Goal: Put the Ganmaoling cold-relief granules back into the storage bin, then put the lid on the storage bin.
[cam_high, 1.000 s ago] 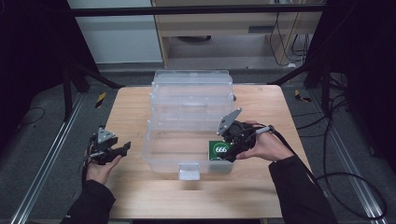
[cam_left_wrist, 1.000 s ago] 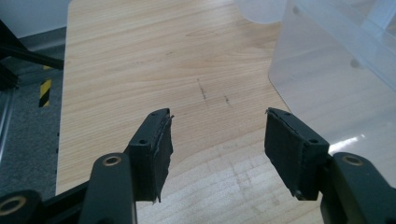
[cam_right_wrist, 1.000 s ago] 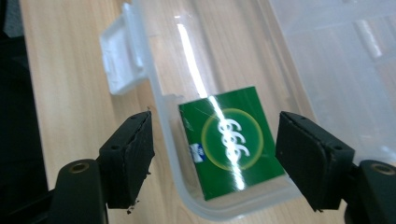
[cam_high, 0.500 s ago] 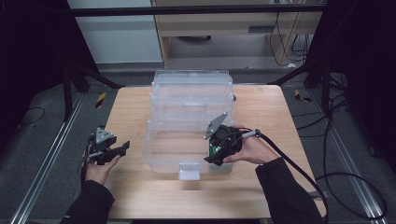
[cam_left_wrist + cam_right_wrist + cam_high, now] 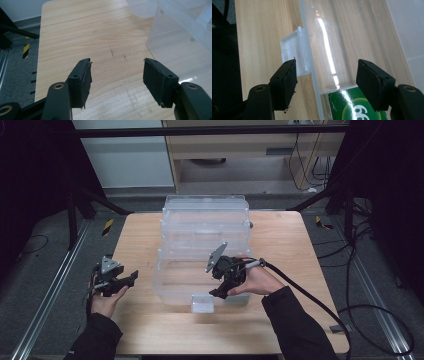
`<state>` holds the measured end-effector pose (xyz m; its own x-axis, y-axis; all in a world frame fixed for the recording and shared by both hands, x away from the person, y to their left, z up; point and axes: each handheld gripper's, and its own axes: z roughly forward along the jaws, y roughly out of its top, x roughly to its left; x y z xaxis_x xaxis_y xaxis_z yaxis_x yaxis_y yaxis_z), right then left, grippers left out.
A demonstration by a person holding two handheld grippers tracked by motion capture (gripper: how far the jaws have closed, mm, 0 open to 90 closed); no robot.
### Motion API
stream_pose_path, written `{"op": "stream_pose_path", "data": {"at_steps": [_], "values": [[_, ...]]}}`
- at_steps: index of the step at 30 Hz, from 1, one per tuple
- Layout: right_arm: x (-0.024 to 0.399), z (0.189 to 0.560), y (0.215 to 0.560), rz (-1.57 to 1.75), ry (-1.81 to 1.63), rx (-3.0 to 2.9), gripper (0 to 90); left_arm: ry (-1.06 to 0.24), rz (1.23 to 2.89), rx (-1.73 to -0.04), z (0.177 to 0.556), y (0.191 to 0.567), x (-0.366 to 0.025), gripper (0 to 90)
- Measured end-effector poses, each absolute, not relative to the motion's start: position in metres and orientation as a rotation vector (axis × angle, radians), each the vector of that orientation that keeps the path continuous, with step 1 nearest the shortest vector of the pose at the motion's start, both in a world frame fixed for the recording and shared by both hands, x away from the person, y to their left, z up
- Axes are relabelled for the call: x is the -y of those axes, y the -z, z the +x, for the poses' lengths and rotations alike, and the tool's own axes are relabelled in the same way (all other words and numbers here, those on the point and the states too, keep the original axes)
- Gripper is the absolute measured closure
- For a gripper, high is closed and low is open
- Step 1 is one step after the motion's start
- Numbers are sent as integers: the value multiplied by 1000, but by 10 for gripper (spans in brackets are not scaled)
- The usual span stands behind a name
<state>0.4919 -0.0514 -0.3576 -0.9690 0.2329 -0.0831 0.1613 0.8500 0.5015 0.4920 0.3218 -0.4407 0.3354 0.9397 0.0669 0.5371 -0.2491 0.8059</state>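
Clear bin [image 5: 200,247] has the right hand-held gripper [image 5: 226,287] tilted down over its front wall, jaws closing yet gripping nothing.

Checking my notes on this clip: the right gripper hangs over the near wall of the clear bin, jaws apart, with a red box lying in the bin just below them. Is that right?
Not quite: the box is green, not red, as the right gripper view shows. The rest holds: the right gripper hangs over the near wall of the clear bin, jaws apart.
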Motion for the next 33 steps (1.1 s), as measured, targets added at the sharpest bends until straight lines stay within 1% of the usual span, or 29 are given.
{"op": "stream_pose_path", "data": {"at_steps": [13,33], "values": [[39,490,378,267,-665,-2948,367,-736,1906,-1295,492,440,-322,389],[33,494,401,285,-573,-3042,538,-726,1885,-1294,490,433,-322,389]]}}
